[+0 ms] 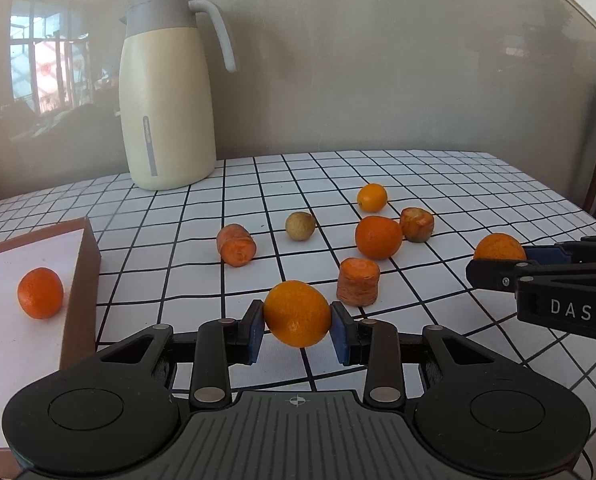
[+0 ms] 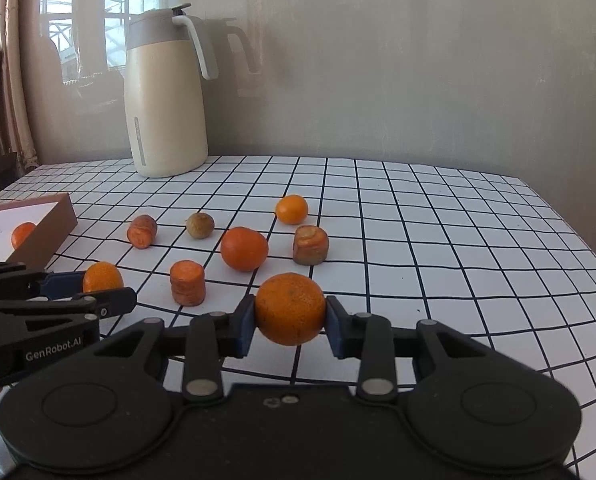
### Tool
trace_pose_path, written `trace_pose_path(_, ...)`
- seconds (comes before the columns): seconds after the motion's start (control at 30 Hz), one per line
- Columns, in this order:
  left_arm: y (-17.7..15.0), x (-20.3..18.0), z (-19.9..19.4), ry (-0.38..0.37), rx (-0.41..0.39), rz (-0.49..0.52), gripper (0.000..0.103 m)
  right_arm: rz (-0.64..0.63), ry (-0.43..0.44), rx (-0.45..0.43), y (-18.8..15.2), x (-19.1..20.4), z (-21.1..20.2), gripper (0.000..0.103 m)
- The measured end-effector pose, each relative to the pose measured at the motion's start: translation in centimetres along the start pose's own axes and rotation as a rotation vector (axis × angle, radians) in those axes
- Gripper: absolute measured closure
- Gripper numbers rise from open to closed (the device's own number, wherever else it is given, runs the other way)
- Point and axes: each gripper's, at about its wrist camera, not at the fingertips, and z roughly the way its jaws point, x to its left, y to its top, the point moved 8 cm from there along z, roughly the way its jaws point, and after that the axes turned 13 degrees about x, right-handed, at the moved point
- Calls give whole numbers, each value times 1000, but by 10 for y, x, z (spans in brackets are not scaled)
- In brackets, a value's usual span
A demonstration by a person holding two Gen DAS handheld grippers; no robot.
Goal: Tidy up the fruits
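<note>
The left gripper (image 1: 297, 332) clamps a smooth round orange tangerine (image 1: 297, 314) across its middle, above the checked tablecloth (image 1: 458, 200); the right gripper (image 2: 289, 326) pinches a rougher tangerine (image 2: 289, 308) likewise. Both look light, soft-skinned, easily bruised; the brown cardboard box (image 1: 81, 272) sits left.

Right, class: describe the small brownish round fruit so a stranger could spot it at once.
Start at the cream jug on the checked tablecloth. In front of it, loose produce lies scattered. The brownish fruit lies between a carrot chunk and an orange: the only dull, tan piece.

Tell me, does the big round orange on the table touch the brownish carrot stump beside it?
Apart. In the right wrist view, white cloth shows between the big round orange and the brownish carrot stump.
</note>
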Motion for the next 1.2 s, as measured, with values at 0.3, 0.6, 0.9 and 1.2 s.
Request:
trace_pose_path(0.3,-4,15,-55,28,-68,13,68,-17,8,-57,1,16,-37,76)
trace_pose_path(0.6,-28,44,-98,56,-104,-39,68,-55,43,-105,-2,49,-66,76)
trace_pose_path(0.9,-51,80,-133,100,-139,-95,68,-123,77,-115,-15,88,-84,76)
trace_pose_path(1.2,-67,114,-155,150,-160,-138,68,-186,133,-131,-17,128,-95,76)
